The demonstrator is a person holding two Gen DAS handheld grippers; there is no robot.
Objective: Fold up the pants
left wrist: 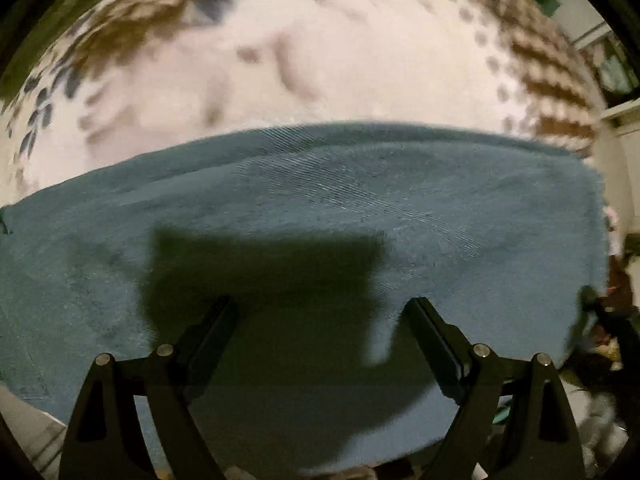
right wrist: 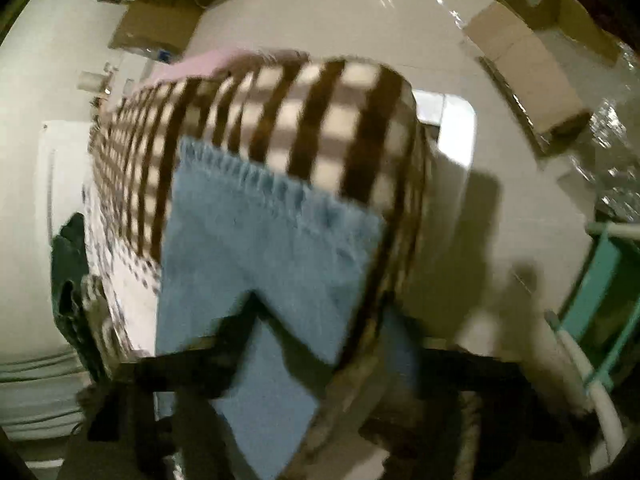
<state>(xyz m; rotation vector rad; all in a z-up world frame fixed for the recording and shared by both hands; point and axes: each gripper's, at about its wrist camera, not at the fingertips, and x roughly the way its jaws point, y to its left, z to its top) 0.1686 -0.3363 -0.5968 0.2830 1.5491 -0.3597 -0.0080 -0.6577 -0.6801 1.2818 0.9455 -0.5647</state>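
One pair of blue denim pants (left wrist: 320, 208) on my feeds, lying on a patterned cloth (left wrist: 304, 60) that covers the bench.

Left wrist view: left claw (left wrist: 320, 308) is released, two black fingers spread wide, nothing between them. It hovers just above the denim and throws one dark shadow (left wrist: 264, 272) onto the fabric. The pants run as a wide flat band from edge to edge of the view. Cloth beyond them is pale, with brown stripes and grey-blue leaf prints toward its borders.

Right wrist view: heavy motion blur. Right claw (right wrist: 280, 364) shows only as dark smeared shapes at the bottom; I cannot tell whether it is clenched or released, or whether it has hold of the fabric. One frayed hem (right wrist: 272, 184) of the pants lies across the brown-and-white checked part of the cloth (right wrist: 280, 112), near the bench corner. A dark V-shaped gap cuts into the denim close to the claw.

On the floor (right wrist: 360, 12): two open cardboard boxes, one at upper right (right wrist: 532, 52) and one at upper left (right wrist: 156, 28). One teal frame (right wrist: 608, 292) at the right edge.
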